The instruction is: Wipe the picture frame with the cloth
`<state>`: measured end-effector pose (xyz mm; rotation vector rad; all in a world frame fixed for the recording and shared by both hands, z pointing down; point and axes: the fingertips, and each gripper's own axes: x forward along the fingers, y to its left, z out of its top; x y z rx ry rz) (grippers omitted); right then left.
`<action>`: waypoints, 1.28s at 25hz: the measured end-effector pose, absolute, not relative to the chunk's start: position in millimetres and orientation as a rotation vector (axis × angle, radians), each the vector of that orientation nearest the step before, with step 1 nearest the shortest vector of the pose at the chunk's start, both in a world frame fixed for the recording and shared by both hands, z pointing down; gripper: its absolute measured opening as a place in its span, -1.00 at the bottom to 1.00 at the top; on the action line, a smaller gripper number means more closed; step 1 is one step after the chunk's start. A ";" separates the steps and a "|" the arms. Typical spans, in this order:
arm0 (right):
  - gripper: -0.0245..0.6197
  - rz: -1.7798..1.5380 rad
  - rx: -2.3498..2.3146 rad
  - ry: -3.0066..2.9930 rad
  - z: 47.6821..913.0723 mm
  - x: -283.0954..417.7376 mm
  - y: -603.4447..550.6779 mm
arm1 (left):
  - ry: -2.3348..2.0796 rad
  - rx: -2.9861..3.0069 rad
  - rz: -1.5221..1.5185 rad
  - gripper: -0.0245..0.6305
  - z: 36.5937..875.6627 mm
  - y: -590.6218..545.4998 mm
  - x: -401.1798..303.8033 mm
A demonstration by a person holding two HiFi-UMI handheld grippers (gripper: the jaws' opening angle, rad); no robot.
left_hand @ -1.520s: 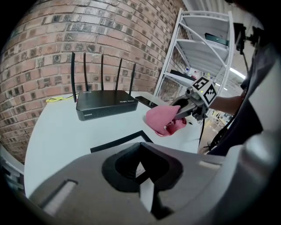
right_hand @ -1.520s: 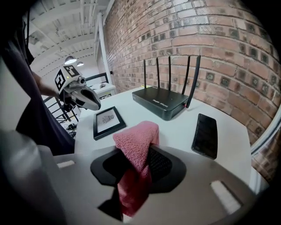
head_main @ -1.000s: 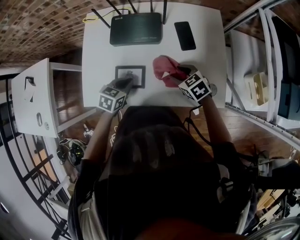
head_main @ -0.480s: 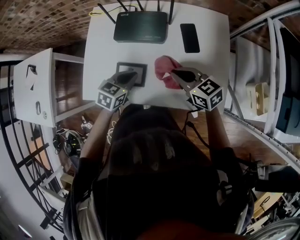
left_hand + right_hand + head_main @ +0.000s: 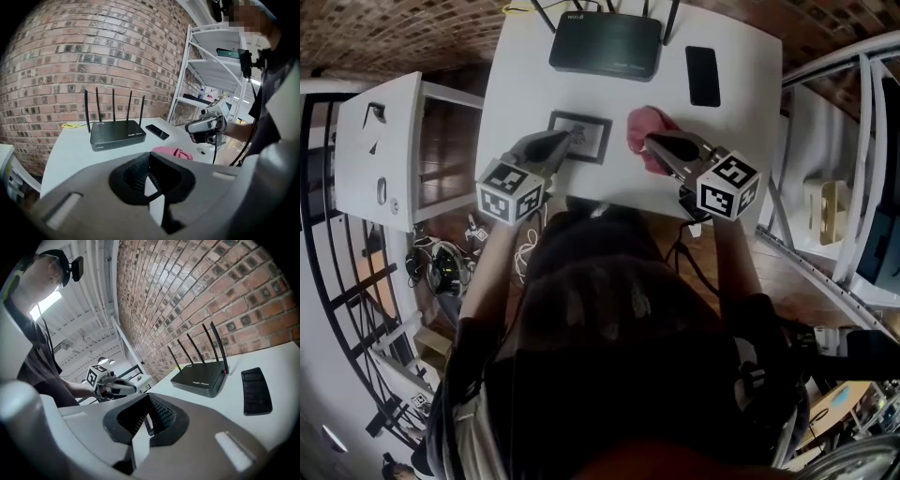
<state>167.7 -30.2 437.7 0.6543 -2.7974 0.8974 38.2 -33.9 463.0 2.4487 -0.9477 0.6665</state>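
Observation:
The small dark picture frame [image 5: 579, 137] lies flat on the white table [image 5: 520, 94]. To its right the pink cloth [image 5: 645, 129] [image 5: 172, 152] lies crumpled on the tabletop. My left gripper [image 5: 570, 141] [image 5: 150, 165] hovers over the frame's near left edge, shut with nothing between its jaws. Raised above the cloth's near side, my right gripper [image 5: 652, 142] [image 5: 148, 405] is shut and holds nothing. Each gripper shows in the other's view: the right gripper [image 5: 206, 129] above the cloth, the left gripper [image 5: 112, 383] out over the table.
A black router [image 5: 606, 42] [image 5: 117, 133] [image 5: 199, 376] with several antennas stands at the table's far edge, a black phone [image 5: 703, 75] [image 5: 157, 132] [image 5: 256, 391] to its right. A white cabinet [image 5: 380, 150] flanks the table's left, white shelving [image 5: 825, 141] its right. A brick wall lies behind.
Both grippers have lifted off the table. The right gripper was down at the cloth and now hangs above it, with the cloth left lying. The left gripper rose from the frame's near edge.

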 end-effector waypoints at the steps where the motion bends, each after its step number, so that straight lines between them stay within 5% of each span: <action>1: -0.92 0.902 0.662 -2.795 437.2 168.7 -29.6 | -0.941 2.457 0.660 -0.92 462.4 -34.0 39.9; 32: -0.92 1.097 0.607 -2.630 438.6 10.0 41.1 | -0.660 2.519 0.536 -0.92 476.2 26.3 -65.5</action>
